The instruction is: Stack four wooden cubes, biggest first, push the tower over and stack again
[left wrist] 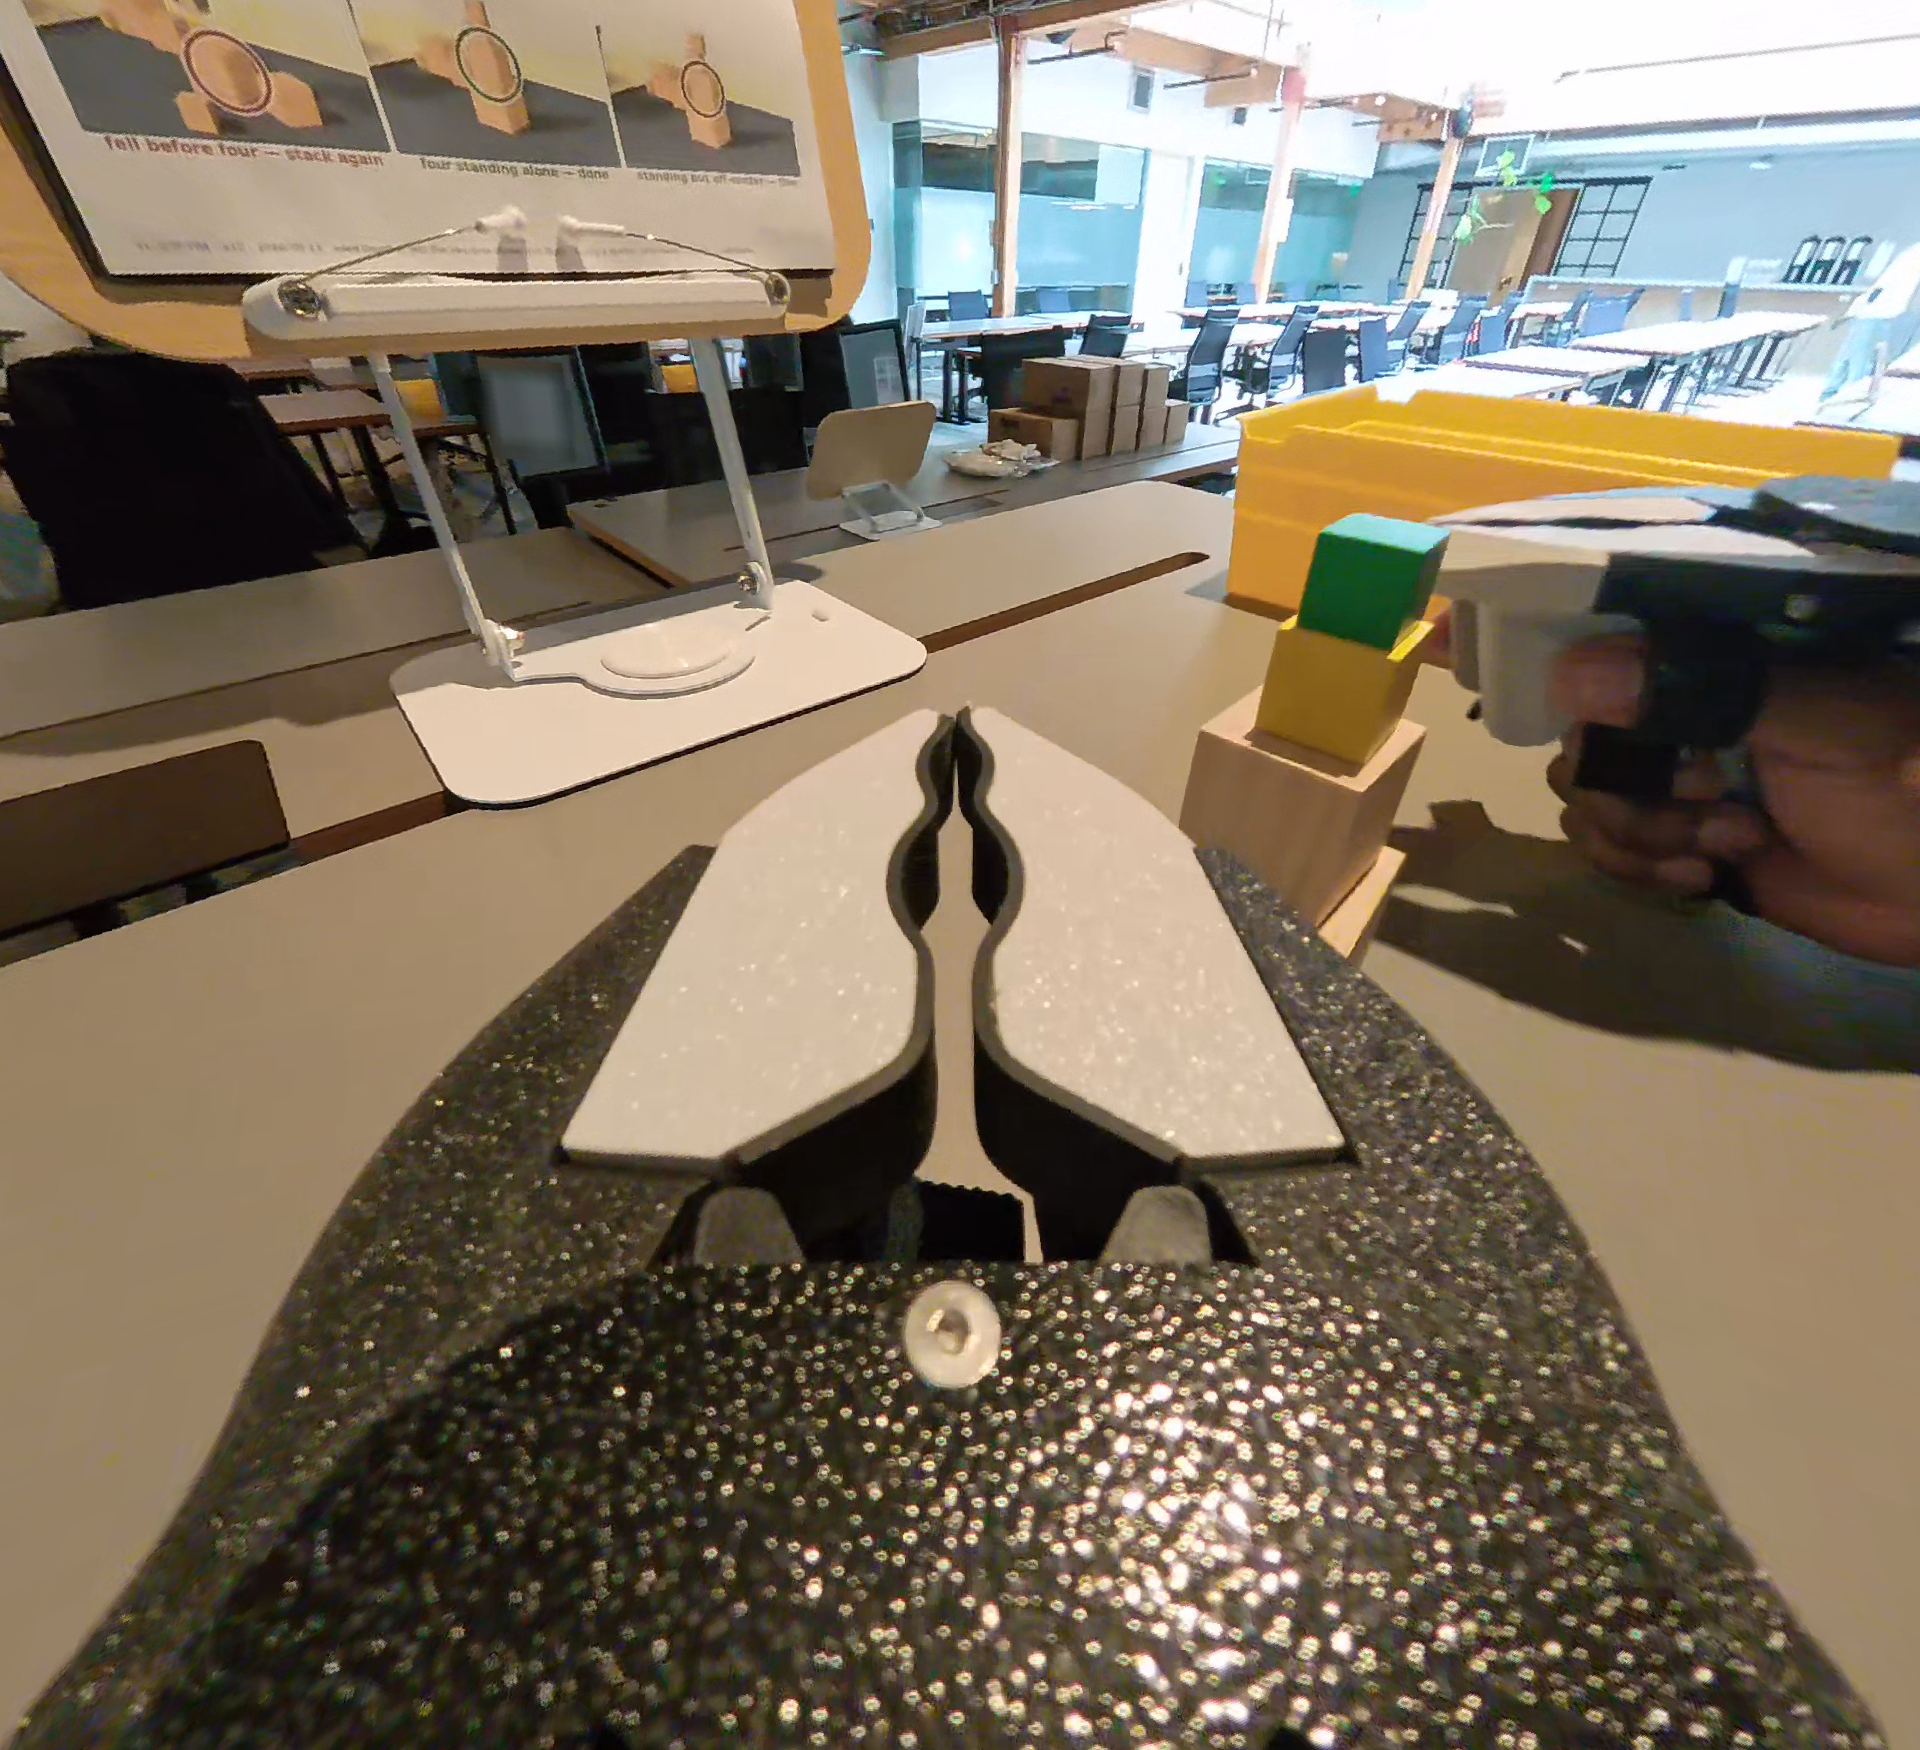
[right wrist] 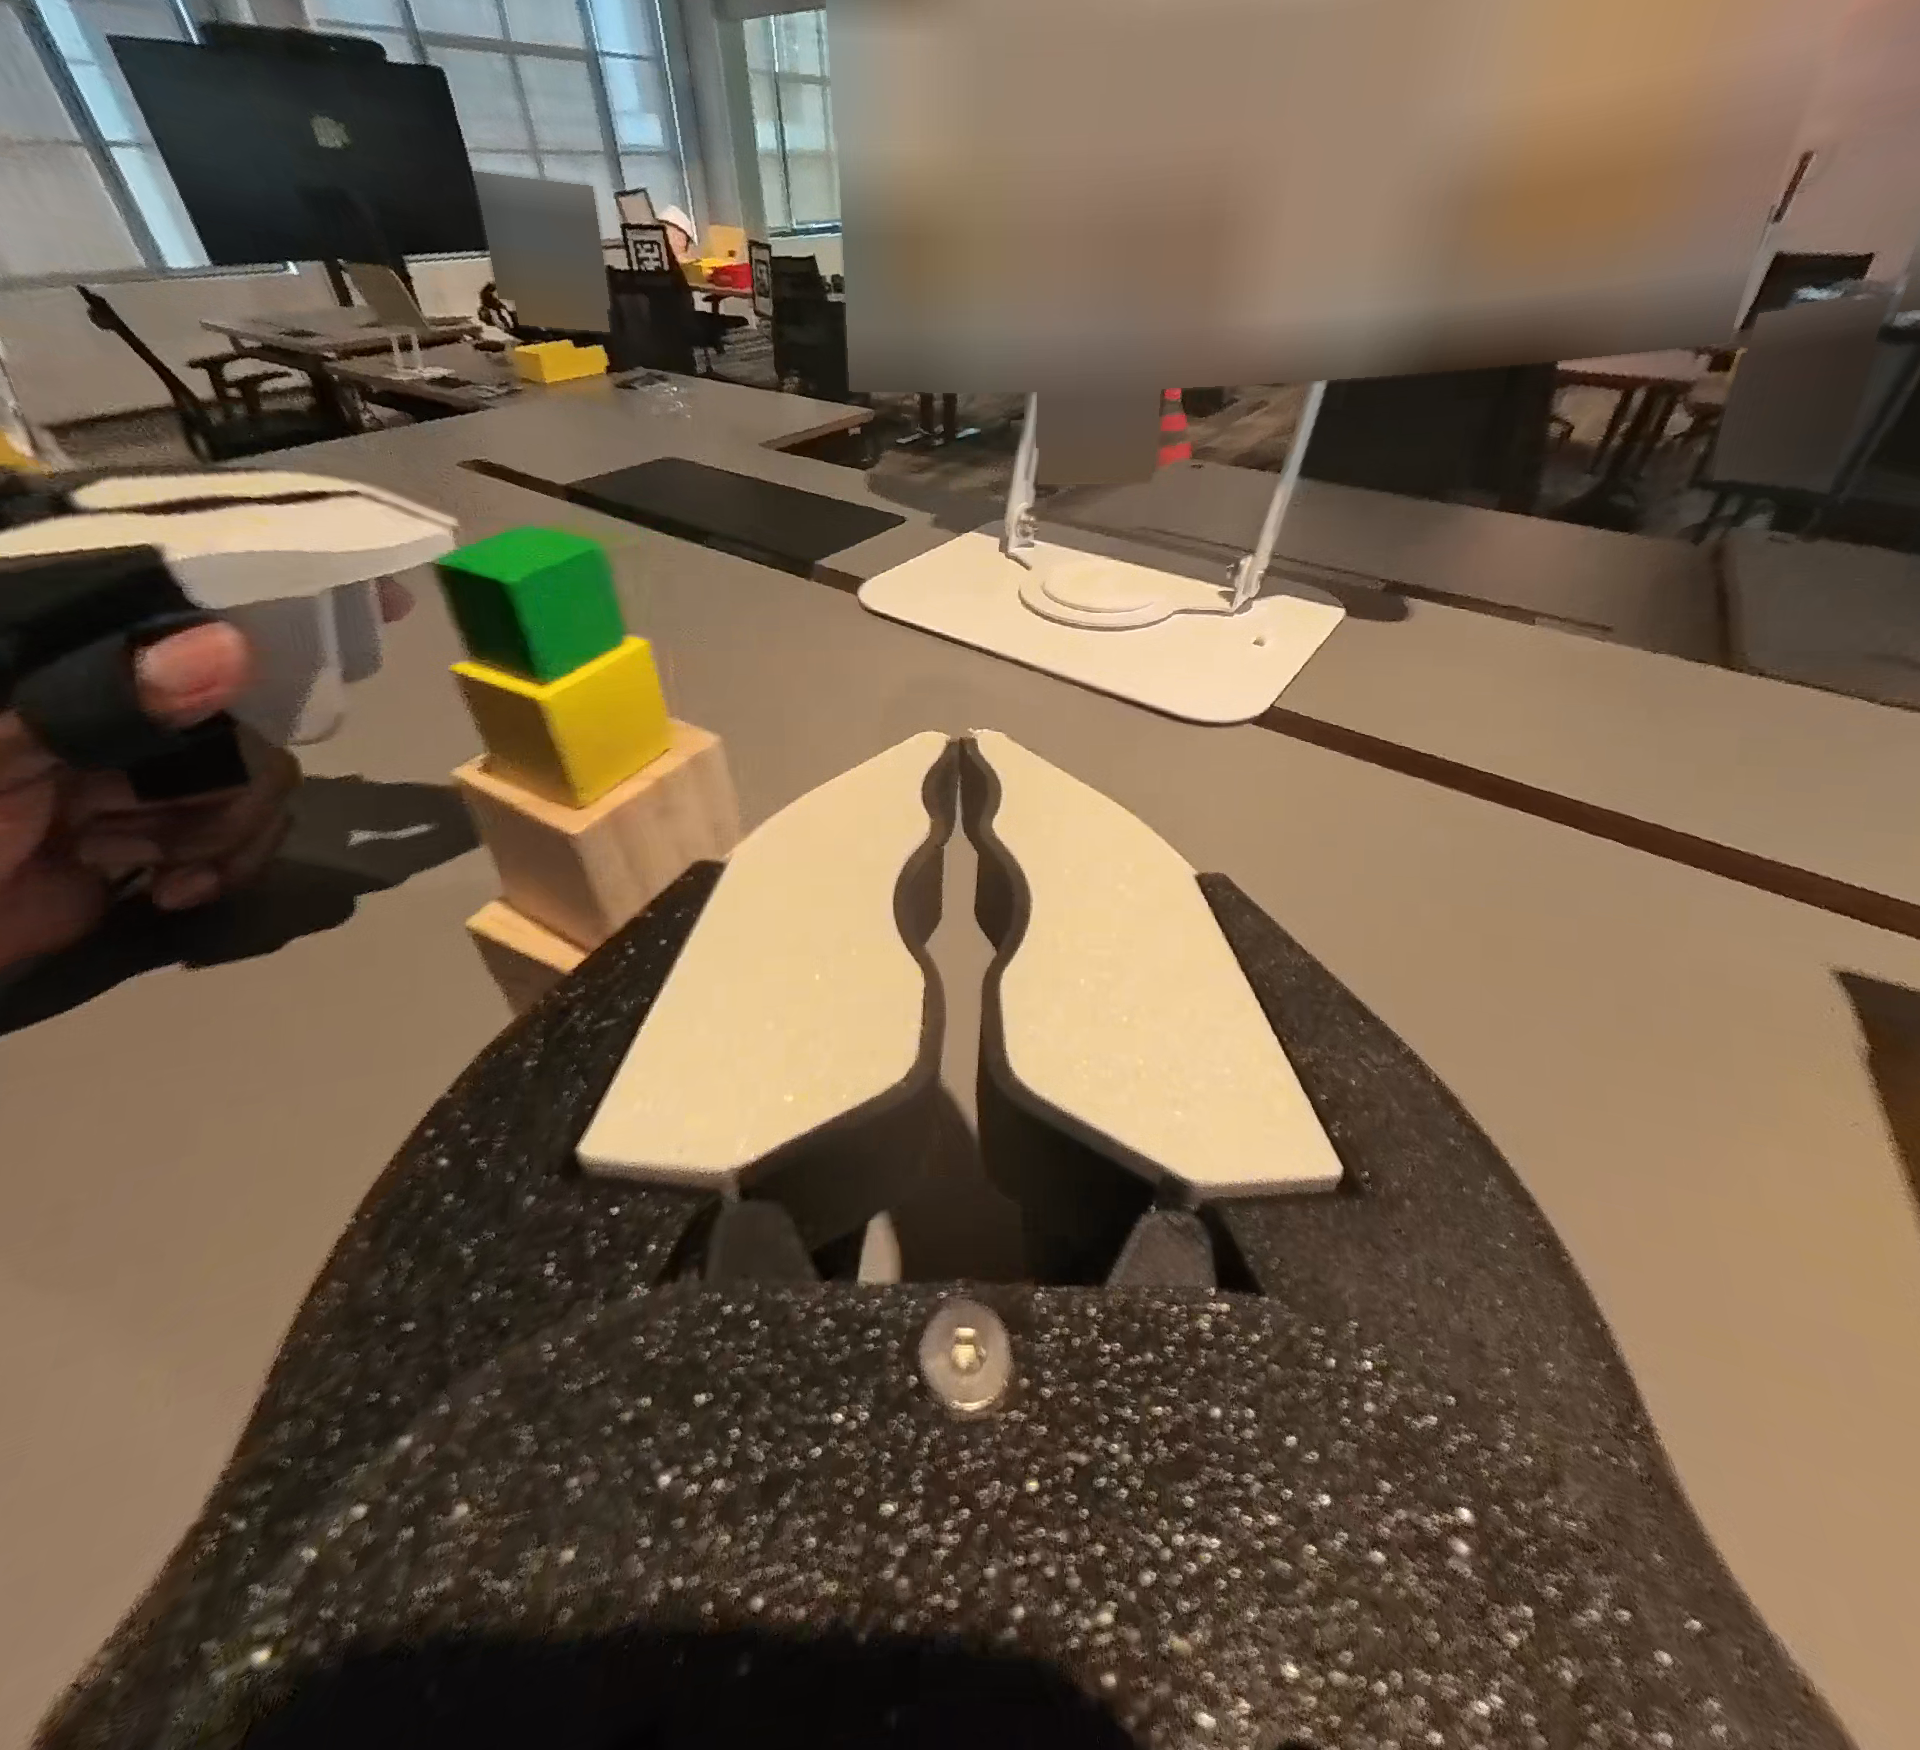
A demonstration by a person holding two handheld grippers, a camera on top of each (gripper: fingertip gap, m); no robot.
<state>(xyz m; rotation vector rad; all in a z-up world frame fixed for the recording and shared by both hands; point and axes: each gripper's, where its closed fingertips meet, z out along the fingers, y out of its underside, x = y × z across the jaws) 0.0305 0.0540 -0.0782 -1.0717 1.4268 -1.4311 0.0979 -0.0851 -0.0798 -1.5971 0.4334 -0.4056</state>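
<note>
Left wrist view: four cubes stacked on worktop [left wrist: 312,1025], green cube [left wrist: 1366,580] topmost, tower [right wrist: 582,765] standing. Left tongs [left wrist: 956,718] closed, empty. Right tongs [right wrist: 958,744] closed, empty, beside tower. Remaining, likely: push-over, restack.

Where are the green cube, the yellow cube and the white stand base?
green cube [right wrist: 535,604]: right wrist view, front face.
yellow cube [right wrist: 582,724]: right wrist view, front face.
white stand base [left wrist: 665,692]: left wrist view, flat plate.

Green cube [left wrist: 1369,580] on yellow cube [left wrist: 1335,701], then two pale bare-wood cubes [right wrist: 613,833]. Grey table [left wrist: 260,1129]. Both grippers [left wrist: 956,721] speckled glittery black with white fingers [right wrist: 821,952]. White stand [left wrist: 665,682], yellow bin [left wrist: 1558,453].
</note>
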